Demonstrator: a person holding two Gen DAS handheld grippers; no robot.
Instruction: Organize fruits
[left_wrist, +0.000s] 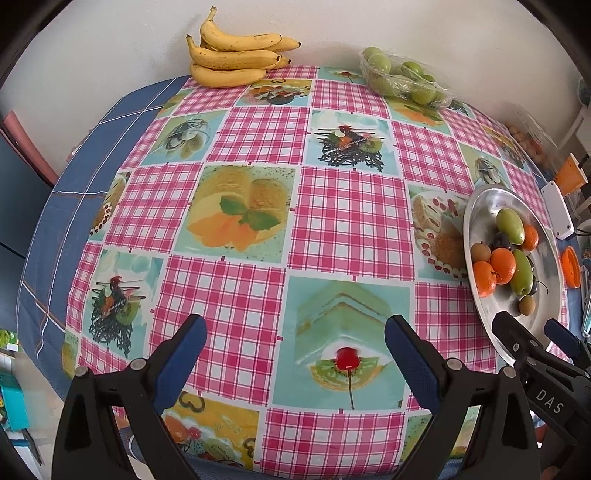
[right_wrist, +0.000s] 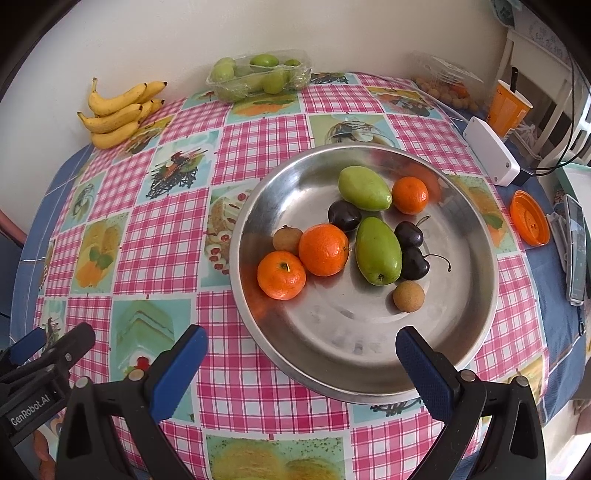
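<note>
Steel dish (right_wrist: 476, 236) holds three tangerines (right_wrist: 323, 249), green fruits, dark cherries; near it, I keep both tongs (right_wrist: 301, 349) released, empty.

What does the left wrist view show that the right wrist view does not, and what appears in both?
Only the left wrist view shows the cherry print on the tablecloth between the left hand-held gripper. Only the right wrist view shows the orange cup and all three dark cherries. Both share the bananas, the tray of green fruit and the metal plate; both hand-held grippers are open and empty.
</note>
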